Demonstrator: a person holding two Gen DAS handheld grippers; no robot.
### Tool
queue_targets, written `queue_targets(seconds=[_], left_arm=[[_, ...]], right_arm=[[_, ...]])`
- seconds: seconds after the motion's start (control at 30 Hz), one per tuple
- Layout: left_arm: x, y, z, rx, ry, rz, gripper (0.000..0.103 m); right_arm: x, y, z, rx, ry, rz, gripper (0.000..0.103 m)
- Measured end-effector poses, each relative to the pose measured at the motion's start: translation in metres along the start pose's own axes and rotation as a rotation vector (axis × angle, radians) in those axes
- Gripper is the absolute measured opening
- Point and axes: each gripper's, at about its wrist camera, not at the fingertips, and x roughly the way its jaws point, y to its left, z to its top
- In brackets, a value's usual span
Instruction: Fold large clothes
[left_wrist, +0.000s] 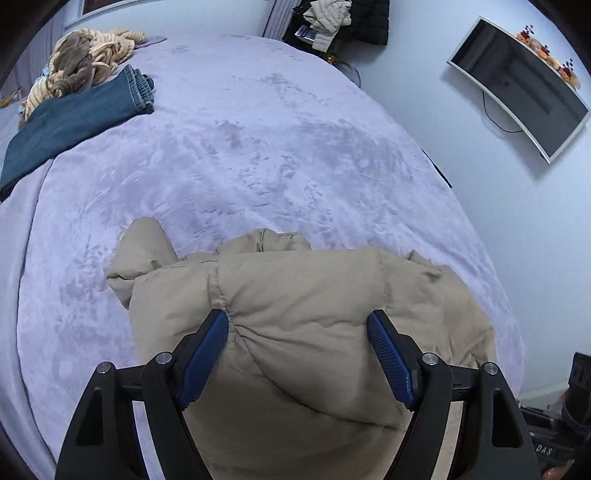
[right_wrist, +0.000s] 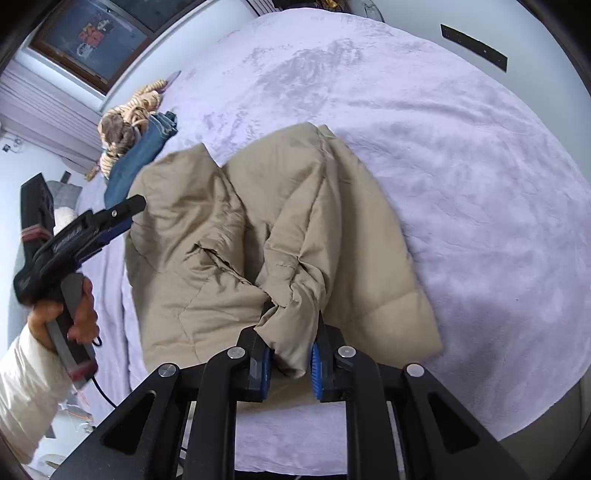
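Note:
A beige puffer jacket (left_wrist: 295, 295) lies crumpled on the lavender bed near its front edge; it also shows in the right wrist view (right_wrist: 229, 229). My left gripper (left_wrist: 297, 325) is open, its blue pads wide apart over the jacket, holding nothing. It appears at the left of the right wrist view (right_wrist: 129, 214), beside the jacket's left edge. My right gripper (right_wrist: 291, 339) is shut on a bunched fold of the jacket and lifts it slightly.
Folded blue jeans (left_wrist: 74, 118) and a striped tan bundle (left_wrist: 81, 66) lie at the bed's far left. The lavender blanket (left_wrist: 258, 129) covers the bed. A wall TV (left_wrist: 517, 88) hangs at right. Clothes (left_wrist: 332, 18) are piled beyond the bed.

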Motion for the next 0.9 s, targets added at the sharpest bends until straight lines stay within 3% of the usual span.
queue_targets(seconds=[0.17,0.27,0.43,0.53,0.67,0.8,0.9], left_arm=[[0.062,-0.045,0.006,0.070,0.013,0.019,0.079],[0.076,-0.076,0.005,0.121,0.038,0.019,0.079],[0.091,-0.112,0.002,0.194,0.073,0.033,0.079],[0.093,-0.113,0.002,0.198,0.081,0.044,0.079],[0.095,-0.108,0.005,0.184,0.095,0.045,0.079],[0.096,-0.109,0.005,0.186,0.095,0.054,0.079],[0.095,-0.108,0.005,0.179,0.097,0.060,0.079]], right_arm=[[0.006,-0.012,-0.007,-0.032,0.003,-0.085,0.018],[0.014,-0.033,-0.007,-0.016,0.010,-0.124,0.018],[0.028,-0.089,-0.015,0.156,0.055,-0.062,0.019],[0.026,-0.102,-0.015,0.203,0.081,-0.007,0.019],[-0.004,-0.101,-0.002,0.171,0.030,0.014,0.027],[-0.039,-0.095,0.018,0.122,-0.070,0.075,0.056],[-0.039,-0.085,0.039,0.078,-0.050,0.175,0.057]])
